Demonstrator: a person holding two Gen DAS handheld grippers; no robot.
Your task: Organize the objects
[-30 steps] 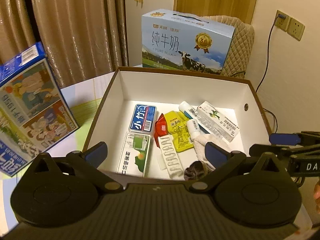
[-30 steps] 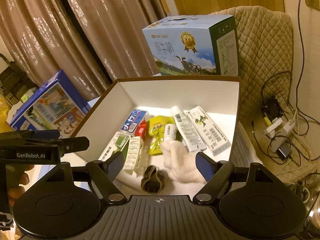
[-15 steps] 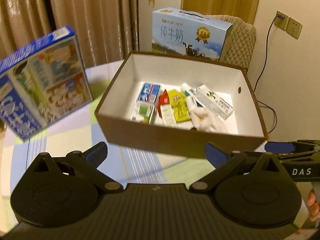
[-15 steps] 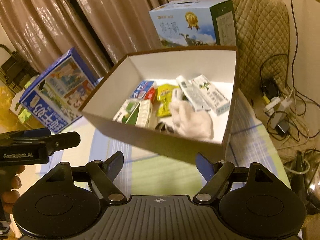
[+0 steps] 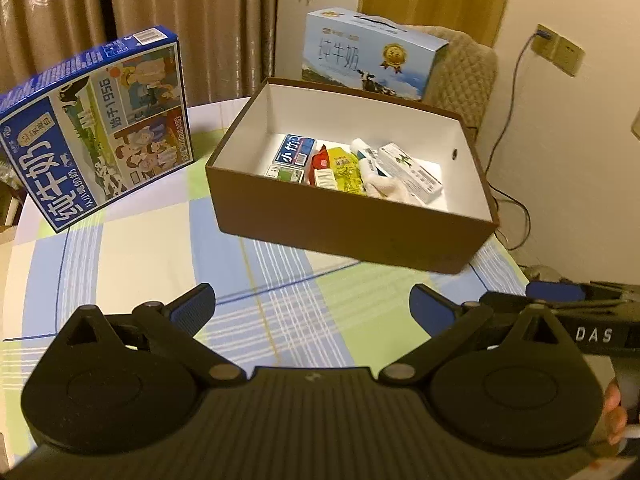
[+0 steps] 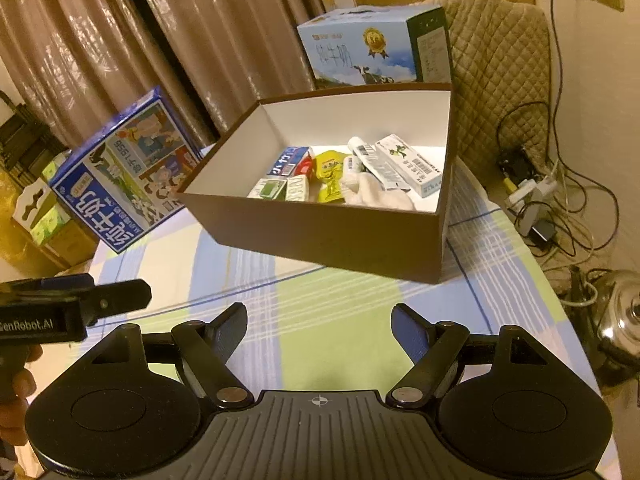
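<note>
I hold my left claw (image 5: 312, 304) and right claw (image 6: 319, 326) apart and empty over the bench (image 5: 160, 264). The brown box (image 5: 352, 224) holds a white glove (image 6: 376, 196), toothpaste carton (image 6: 412, 164), yellow sachet (image 6: 330, 172) and small packets. Reaching in, I could snag the glove and drag neighbours along.

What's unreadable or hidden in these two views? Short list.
- Brown box: its near wall hides the near ends of the items on its floor, both views.
- Green packet: only its top shows in the right view; print too small.
- White cloth: partly behind the wall; what it is, unclear.
- Right gripper handle and hand: cut off by the left view's right edge.
- Kettle: cropped by the fisheye rim, right view.
</note>
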